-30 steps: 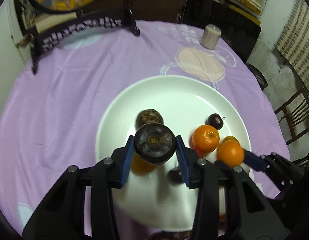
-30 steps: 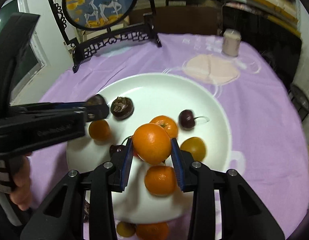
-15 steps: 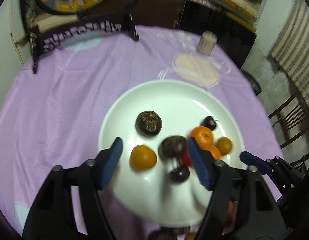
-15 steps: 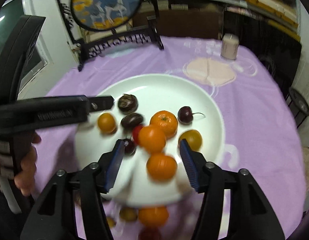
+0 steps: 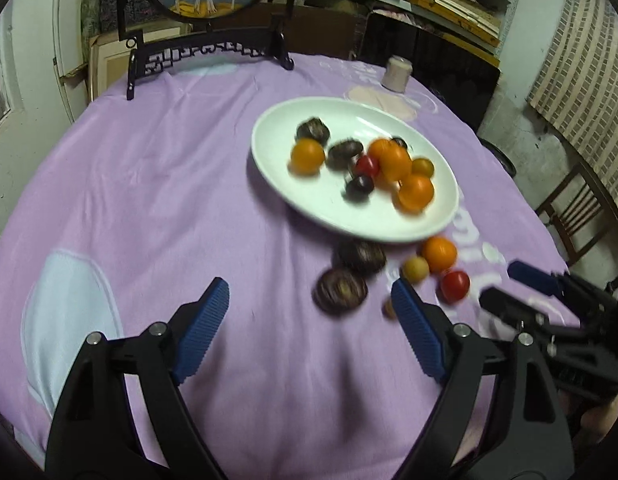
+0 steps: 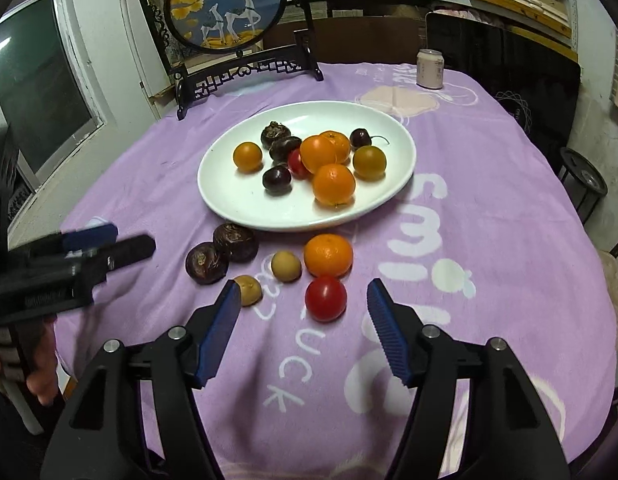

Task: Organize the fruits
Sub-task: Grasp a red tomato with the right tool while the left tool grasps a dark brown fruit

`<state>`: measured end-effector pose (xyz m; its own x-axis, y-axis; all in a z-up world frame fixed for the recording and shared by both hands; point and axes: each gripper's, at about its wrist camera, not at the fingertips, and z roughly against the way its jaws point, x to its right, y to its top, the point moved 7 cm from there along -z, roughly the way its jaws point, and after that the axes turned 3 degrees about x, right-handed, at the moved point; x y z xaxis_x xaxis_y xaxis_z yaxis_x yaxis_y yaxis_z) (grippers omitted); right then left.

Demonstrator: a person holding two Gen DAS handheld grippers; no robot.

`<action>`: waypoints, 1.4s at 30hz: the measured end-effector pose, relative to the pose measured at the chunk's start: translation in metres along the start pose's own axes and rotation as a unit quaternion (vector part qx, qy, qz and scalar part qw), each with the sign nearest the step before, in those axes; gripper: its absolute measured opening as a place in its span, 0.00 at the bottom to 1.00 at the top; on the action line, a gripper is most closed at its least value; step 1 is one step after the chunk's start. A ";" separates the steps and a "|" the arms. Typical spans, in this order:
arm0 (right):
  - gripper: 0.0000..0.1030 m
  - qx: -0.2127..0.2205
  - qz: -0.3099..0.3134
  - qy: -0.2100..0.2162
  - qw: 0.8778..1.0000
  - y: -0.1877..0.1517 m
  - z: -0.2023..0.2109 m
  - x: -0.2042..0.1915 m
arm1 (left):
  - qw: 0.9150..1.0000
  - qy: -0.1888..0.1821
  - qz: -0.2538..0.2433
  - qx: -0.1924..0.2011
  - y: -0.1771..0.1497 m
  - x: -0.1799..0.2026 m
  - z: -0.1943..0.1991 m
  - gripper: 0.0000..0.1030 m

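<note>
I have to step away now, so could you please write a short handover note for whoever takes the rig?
Left gripper and right gripper: both open and empty, jaws just been opening.
White plate: holds ten fruits.
Still on the purple cloth: two dark brown fruits, an orange, a red tomato, two small tan fruits.
Left: move those six onto the plate.

Right gripper (image 6: pixel 303 312): black frame, ribbed blue pads (image 6: pixel 387 330), silver screws.

my left claw (image 5: pixel 309 312) angled down, jaws just been opening, wide apart, nothing between. my right claw (image 6: pixel 303 310) angled down too, jaws just opening, empty. my left hand (image 6: pixel 37 364) grips handle.
</note>
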<state>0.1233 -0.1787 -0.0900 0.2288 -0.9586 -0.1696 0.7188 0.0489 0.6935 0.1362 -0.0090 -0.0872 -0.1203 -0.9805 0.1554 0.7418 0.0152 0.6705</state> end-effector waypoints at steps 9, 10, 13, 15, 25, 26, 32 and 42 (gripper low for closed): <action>0.64 -0.033 0.001 -0.008 0.999 -0.019 -0.017 0.003 | 1.000 -0.001 -0.008 -0.010 -0.018 -0.002 0.003 0.83; 0.64 -0.036 0.002 -0.010 0.999 -0.020 -0.023 0.004 | 1.000 0.000 -0.009 -0.012 -0.019 -0.001 0.002 0.83; 0.64 -0.041 -0.001 -0.022 0.999 -0.020 -0.037 0.009 | 1.000 0.002 -0.009 -0.019 -0.023 -0.004 -0.002 0.83; 0.64 -0.045 -0.007 -0.024 0.999 -0.019 -0.046 0.013 | 1.000 0.002 -0.007 -0.024 -0.025 -0.006 -0.004 0.83; 0.29 -0.038 -0.015 -0.006 0.999 -0.018 -0.050 0.017 | 0.999 0.005 -0.001 -0.049 -0.030 -0.009 -0.027 0.83; 0.29 -0.034 -0.016 -0.005 0.999 -0.018 -0.046 0.017 | 0.999 0.005 -0.002 -0.051 -0.030 -0.008 -0.029 0.83; 0.29 -0.021 -0.034 0.012 0.999 -0.016 -0.027 0.023 | 0.998 0.026 -0.018 -0.057 -0.026 -0.003 -0.055 0.78; 0.29 -0.020 -0.053 0.024 0.998 -0.019 -0.019 0.028 | 0.996 0.043 -0.068 -0.046 -0.018 0.021 -0.072 0.67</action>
<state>0.1282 -0.2007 -0.1215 0.1815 -0.9444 -0.2742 0.7663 -0.0390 0.6413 0.1677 -0.0437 -0.1484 -0.1703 -0.9854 0.0021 0.7797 -0.1335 0.6117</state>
